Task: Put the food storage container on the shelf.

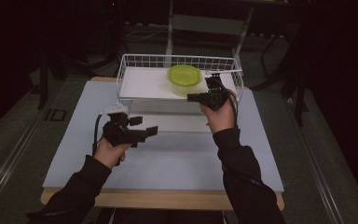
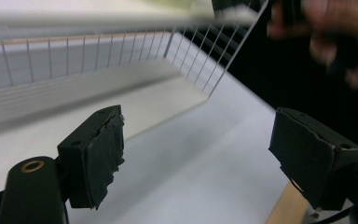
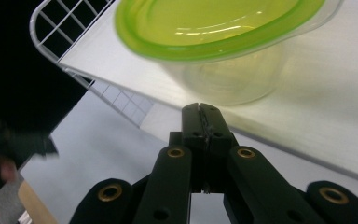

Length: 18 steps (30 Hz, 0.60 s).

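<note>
Right gripper, jaws pressed together empty, points at the green-lidded container at twelve o'clock; left gripper gapes wide, ready to assist.

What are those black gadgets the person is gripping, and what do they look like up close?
Each hand carries a black two-jaw gripper. The left gripper has blocky jaws faced with ragged black pads. The right gripper has black linkage arms with brass-coloured rivets. A black cable trails from the left one. The sleeves are dark.
</note>
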{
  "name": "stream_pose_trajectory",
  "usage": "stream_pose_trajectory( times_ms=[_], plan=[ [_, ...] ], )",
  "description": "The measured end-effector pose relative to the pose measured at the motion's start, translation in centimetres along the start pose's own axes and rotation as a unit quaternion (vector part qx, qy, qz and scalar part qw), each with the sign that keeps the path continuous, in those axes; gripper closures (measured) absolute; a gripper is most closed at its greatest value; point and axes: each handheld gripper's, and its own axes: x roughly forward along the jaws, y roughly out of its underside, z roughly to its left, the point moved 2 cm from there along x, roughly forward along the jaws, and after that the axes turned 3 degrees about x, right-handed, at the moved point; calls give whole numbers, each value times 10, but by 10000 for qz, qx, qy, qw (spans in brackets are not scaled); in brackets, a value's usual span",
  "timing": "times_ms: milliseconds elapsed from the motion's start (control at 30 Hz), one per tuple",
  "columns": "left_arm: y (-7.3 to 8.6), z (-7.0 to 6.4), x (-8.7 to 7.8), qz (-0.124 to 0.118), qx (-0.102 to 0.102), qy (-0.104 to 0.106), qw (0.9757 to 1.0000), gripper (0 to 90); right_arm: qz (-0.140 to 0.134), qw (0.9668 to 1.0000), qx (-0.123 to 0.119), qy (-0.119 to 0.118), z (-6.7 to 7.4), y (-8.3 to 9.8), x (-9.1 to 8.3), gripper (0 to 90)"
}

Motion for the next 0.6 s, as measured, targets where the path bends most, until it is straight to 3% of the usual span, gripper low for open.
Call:
stream_pose_trajectory(
  times_ms=[33, 133, 167, 233, 367, 400, 600],
  plan=[
    [15, -3, 1, -54, 101, 81, 9999, 132, -31, 10000, 57, -27, -2, -2, 3, 899],
    [28, -5, 2, -138, 253, 185, 9994, 70, -33, 9999, 98, -26, -2, -3, 6, 899],
    [35, -6, 2, -168, 350, 251, 9989, 11, -11, 10000, 94, -20, -2, -5, 9, 899],
    [51, -11, 2, -271, 550, 218, 9979, 11, -47, 9999, 96, 16, -3, -7, 11, 899],
    [62, -14, 0, -404, 643, 156, 9970, 11, -68, 9999, 129, 61, -6, -10, 13, 894],
    [64, -15, 0, -417, 636, 212, 9969, 11, -83, 9996, 271, -83, -8, -11, 14, 894],
    [66, -19, 0, -371, 765, 341, 9958, 11, -98, 9992, 378, -82, -14, -18, 20, 864]
  ],
)
